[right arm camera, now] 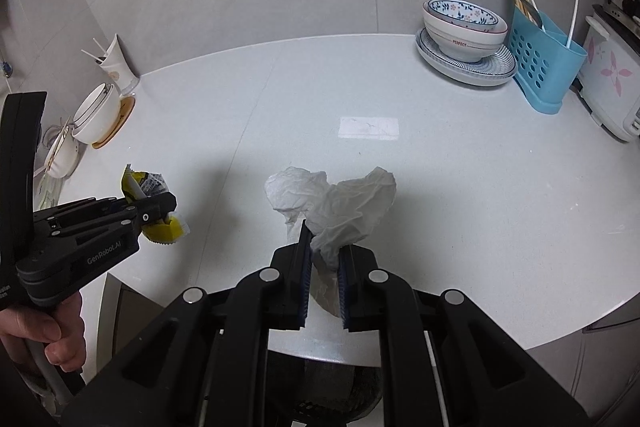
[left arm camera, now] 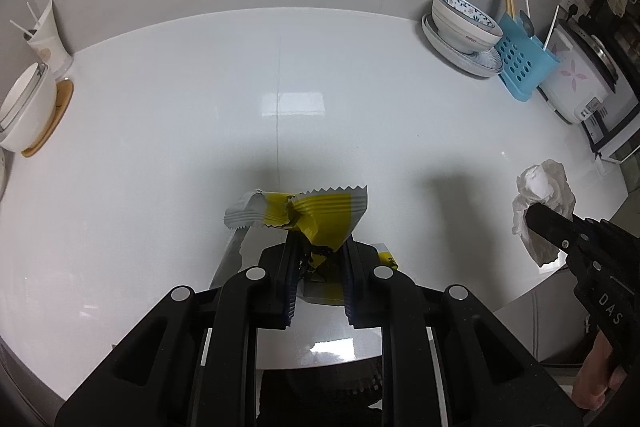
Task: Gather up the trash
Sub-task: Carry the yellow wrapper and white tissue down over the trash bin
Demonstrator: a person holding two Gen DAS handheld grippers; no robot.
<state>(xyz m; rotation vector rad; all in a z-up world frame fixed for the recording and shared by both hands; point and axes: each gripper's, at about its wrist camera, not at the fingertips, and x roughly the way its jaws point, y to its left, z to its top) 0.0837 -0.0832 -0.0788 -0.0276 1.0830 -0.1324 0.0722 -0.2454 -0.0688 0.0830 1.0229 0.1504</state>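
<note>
The left gripper (left arm camera: 318,247) is clenched on a crinkled yellow-and-silver foil wrapper (left arm camera: 316,215) with zigzag-cut ends, held above the near part of the glossy white countertop (left arm camera: 160,107). The right gripper (right arm camera: 325,247) is clamped on a crumpled white tissue (right arm camera: 340,203), soft and deeply creased, which billows out above the ribbed blue pads; it too hangs over the countertop's near edge. Both tools are matte black plastic with round silver rivets.

At the countertop's far right corner a flower-patterned ceramic bowl (right arm camera: 464,27) sits in a plainer bowl on a striped plate, beside a perforated blue plastic utensil caddy (right arm camera: 544,67) holding chopsticks. At its far left stand a white bowl (right arm camera: 98,115) on a wooden coaster and a flared white cup.

The wrapper's lower part is hidden between the left fingers (any print there is unreadable). A dark object below the countertop's near edge is blocked by the gripper bodies and hard to make out.
</note>
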